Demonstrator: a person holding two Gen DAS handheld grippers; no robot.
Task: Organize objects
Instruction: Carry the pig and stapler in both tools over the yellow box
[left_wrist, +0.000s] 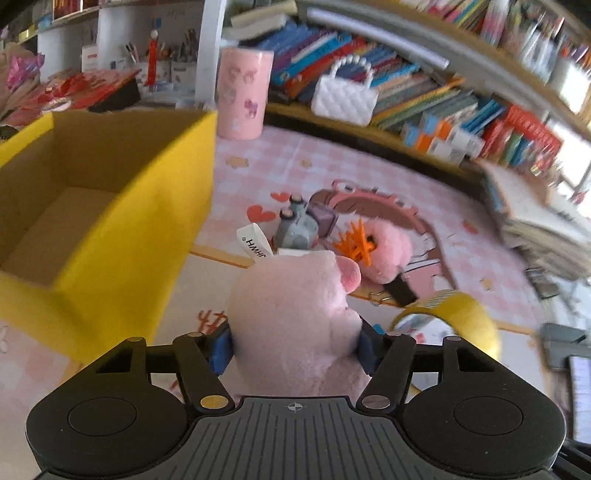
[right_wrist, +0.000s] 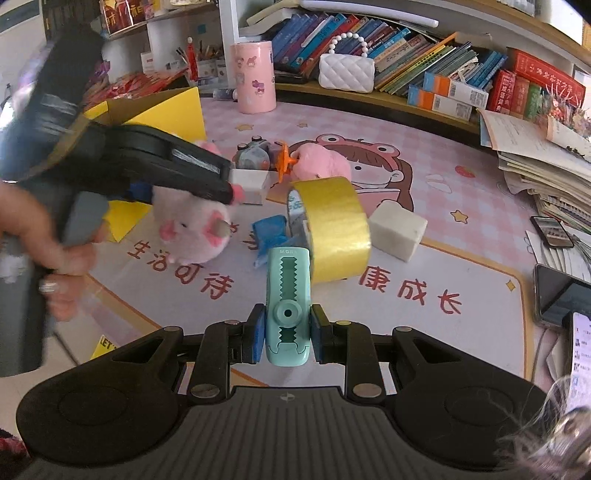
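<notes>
Both views were lit brightly by daylight, with glare blown out at the right edge of the left wrist view. Strong fisheye bending was seen along the bookshelf (left_wrist: 424, 85). Motion blur smeared the books there, and the left gripper (right_wrist: 236, 194) and hand (right_wrist: 55, 243) in the right wrist view.
</notes>
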